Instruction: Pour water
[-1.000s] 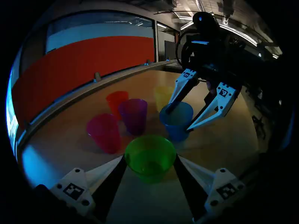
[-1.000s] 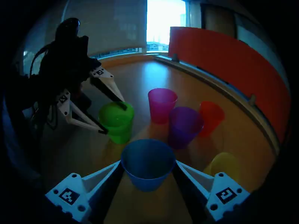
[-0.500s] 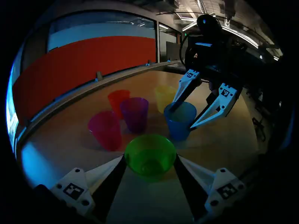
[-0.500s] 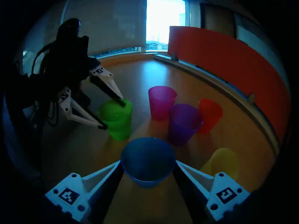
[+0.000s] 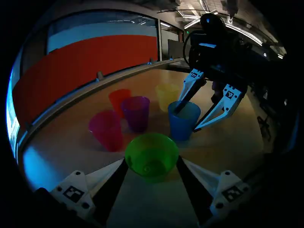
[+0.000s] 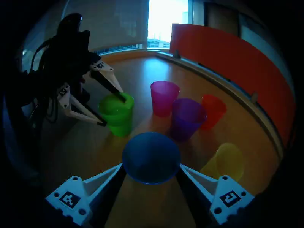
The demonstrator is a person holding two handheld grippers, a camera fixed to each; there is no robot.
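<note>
A green cup (image 5: 152,155) sits upright between the fingers of my left gripper (image 5: 151,161), which is shut on it. My right gripper (image 6: 151,166) is shut on a blue cup (image 6: 151,156), whose dark mouth faces the camera. In the left gripper view the right gripper (image 5: 185,121) holds the blue cup (image 5: 183,121) just beyond the green one. The right gripper view shows the left gripper (image 6: 112,112) clasping the green cup (image 6: 117,114) at the left. Both cups hang close over the wooden table (image 5: 228,152). I cannot tell whether either holds water.
Pink (image 5: 106,130), purple (image 5: 135,113), orange (image 5: 119,98) and yellow (image 5: 167,95) cups stand grouped on the table behind the held cups. An orange wall panel (image 5: 83,64) runs along the table's far edge. Dark gear and a hand sit behind each far-off gripper.
Both grippers have risen slightly with their cups. In the right gripper view the blue cup has tipped, so more of its mouth shows. The table cups have not moved.
</note>
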